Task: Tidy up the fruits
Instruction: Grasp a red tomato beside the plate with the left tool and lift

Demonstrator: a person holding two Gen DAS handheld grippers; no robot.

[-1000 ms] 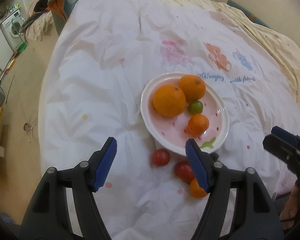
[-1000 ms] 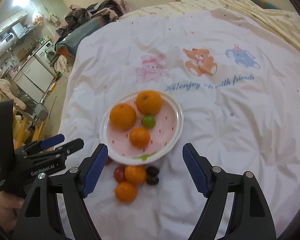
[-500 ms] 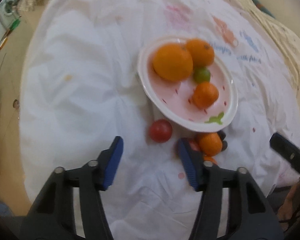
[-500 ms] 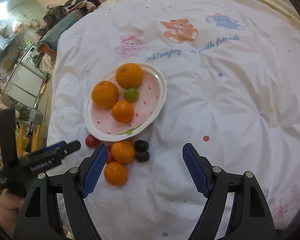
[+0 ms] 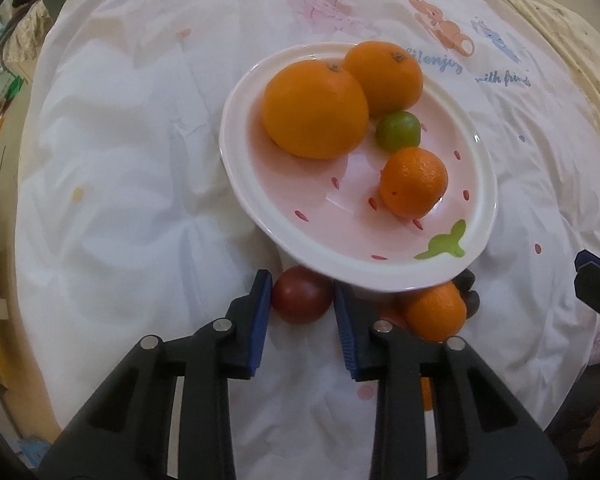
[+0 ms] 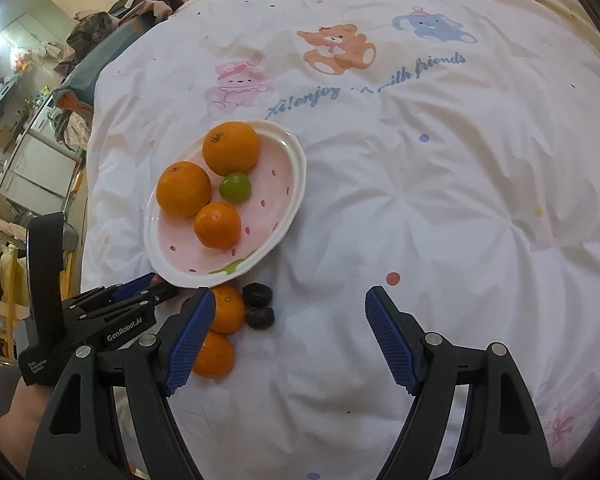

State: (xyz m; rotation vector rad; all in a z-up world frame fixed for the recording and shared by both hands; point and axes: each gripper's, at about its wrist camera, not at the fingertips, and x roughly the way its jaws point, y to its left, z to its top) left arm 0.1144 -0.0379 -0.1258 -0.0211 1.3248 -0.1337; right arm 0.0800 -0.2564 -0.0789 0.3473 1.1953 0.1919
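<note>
A pink plate (image 5: 284, 236) (image 6: 292, 184) on a white quilt holds two big oranges (image 5: 315, 109), a small orange (image 5: 413, 188) and a green fruit (image 5: 398, 129). In front of the plate lie a red tomato (image 5: 302, 295), small oranges (image 5: 436, 312) (image 6: 216, 354) and two dark fruits (image 6: 258, 304). My left gripper (image 5: 300, 300) has its blue pads on both sides of the red tomato, closed around it on the quilt. My right gripper (image 6: 288, 328) is open and empty, above the quilt to the right of the loose fruit.
The quilt (image 6: 440, 200) with cartoon bears covers a bed and drops off at the left edge. Clothes and furniture (image 6: 100, 28) stand beyond the bed at the far left. A yellowish blanket (image 5: 560, 28) lies at the far right.
My left gripper moved forward and down to the red tomato and its fingers closed in around it. My right gripper dropped slightly and stayed open.
</note>
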